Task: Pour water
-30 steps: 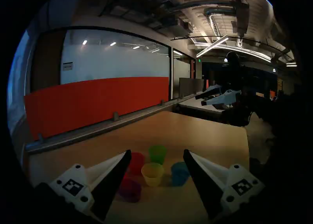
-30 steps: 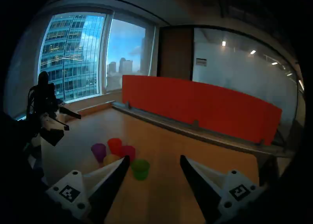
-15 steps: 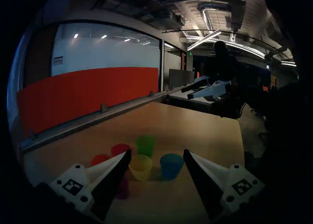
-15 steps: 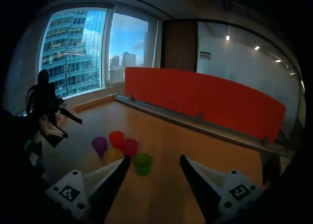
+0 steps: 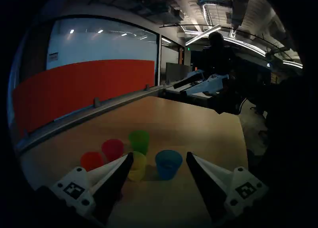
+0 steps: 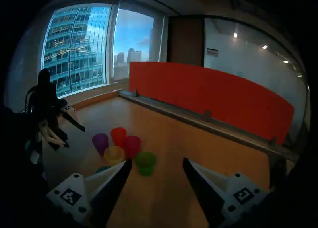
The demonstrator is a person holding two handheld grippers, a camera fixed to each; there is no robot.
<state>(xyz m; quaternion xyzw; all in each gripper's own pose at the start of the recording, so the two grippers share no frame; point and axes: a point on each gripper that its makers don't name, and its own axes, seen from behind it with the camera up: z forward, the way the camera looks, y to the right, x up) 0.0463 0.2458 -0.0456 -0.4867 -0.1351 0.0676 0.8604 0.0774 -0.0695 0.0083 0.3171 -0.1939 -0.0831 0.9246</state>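
Several small plastic cups stand clustered on a wooden table (image 5: 194, 126). In the left gripper view a blue cup (image 5: 168, 164) sits just beyond my open left gripper (image 5: 158, 154), with a yellow cup (image 5: 138, 167), a green cup (image 5: 138, 141), a red cup (image 5: 113, 148) and an orange cup (image 5: 91, 160) to its left. My right gripper (image 5: 179, 88) hovers far off above the table's end. In the right gripper view my open right gripper (image 6: 156, 160) faces the green cup (image 6: 145, 162), yellow cup (image 6: 113, 154), magenta cup (image 6: 132, 145), red cup (image 6: 118, 135) and purple cup (image 6: 100, 142). The left gripper (image 6: 74, 137) hangs open at left.
A red partition (image 6: 210, 94) on a metal rail (image 6: 206, 126) runs along the table's (image 6: 175, 136) far side. Large windows (image 6: 75, 49) stand beyond the table's end. A person's dark figure (image 5: 222, 69) holds the far gripper. Bare tabletop stretches beyond the cups.
In the left gripper view the cups slid left and up; the blue cup now lies between the fingertips. The far right gripper looms nearer. In the right gripper view the cups rose slightly.
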